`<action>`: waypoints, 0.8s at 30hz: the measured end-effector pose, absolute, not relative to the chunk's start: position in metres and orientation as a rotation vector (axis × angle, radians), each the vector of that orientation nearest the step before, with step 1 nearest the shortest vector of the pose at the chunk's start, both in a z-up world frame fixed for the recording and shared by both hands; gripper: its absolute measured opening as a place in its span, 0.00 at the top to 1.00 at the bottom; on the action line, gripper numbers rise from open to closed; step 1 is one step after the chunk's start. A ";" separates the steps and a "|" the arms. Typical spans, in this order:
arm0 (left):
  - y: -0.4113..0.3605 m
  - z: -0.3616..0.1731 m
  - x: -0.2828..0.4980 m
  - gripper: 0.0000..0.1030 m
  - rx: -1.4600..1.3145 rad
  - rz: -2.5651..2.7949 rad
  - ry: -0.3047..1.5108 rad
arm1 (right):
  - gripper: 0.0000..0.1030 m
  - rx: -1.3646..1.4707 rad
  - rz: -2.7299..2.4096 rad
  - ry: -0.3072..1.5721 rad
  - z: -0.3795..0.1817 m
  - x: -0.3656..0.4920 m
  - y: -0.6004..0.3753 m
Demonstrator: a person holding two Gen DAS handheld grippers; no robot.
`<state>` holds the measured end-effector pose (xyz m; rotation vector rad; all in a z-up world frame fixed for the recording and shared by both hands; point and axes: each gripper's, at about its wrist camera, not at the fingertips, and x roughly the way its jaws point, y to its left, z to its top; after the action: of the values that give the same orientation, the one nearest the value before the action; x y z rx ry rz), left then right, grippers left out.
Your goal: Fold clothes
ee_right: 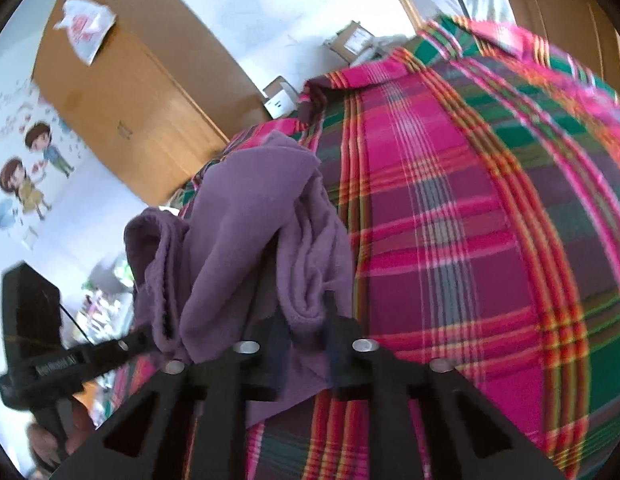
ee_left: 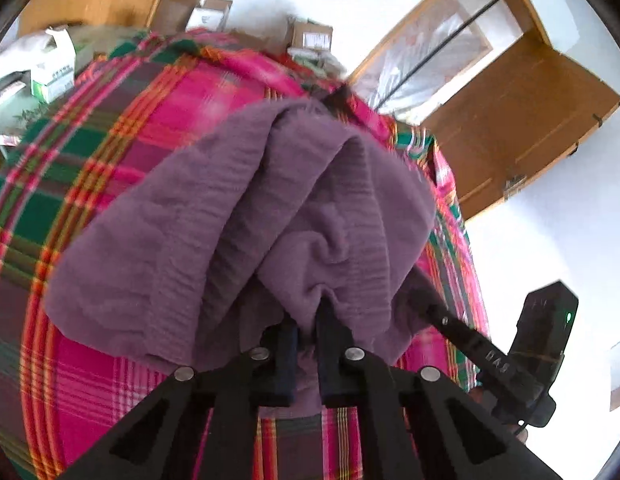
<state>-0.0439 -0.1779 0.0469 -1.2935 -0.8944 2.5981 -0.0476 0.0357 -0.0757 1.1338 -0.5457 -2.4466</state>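
The left gripper (ee_left: 308,320) and the right gripper (ee_right: 306,320) each pinch a bunched edge of the purple garment (ee_left: 238,216), which drapes over the pink, green and orange plaid bedcover (ee_left: 110,152). White lettering on the other gripper's arm is too blurred to read, as are the cardboard box (ee_left: 311,36) labels.

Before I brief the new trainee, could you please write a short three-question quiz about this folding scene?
1. True or false: the left gripper is shut on the purple cloth.
2. What covers the surface under the cloth: A) plaid blanket, B) white sheet, C) bare wood?
3. Fill in: the right gripper has its jaws closed on the ____ cloth.

Key: 1 true; 2 A; 3 purple.
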 end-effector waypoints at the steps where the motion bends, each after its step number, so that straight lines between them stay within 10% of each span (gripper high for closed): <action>1: -0.180 0.050 -0.042 0.94 -1.268 2.614 -0.905 | 0.88 1.118 -2.454 -0.539 -0.072 -0.046 0.037; 24: -0.252 0.082 -0.015 0.94 -1.049 2.801 -1.107 | 0.87 1.074 -2.590 -0.549 -0.049 -0.039 0.092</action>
<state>-0.0150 -0.2521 0.0822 -1.0494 -1.1072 2.8014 -0.0394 0.0918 -0.0487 1.0739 -0.5492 -2.5902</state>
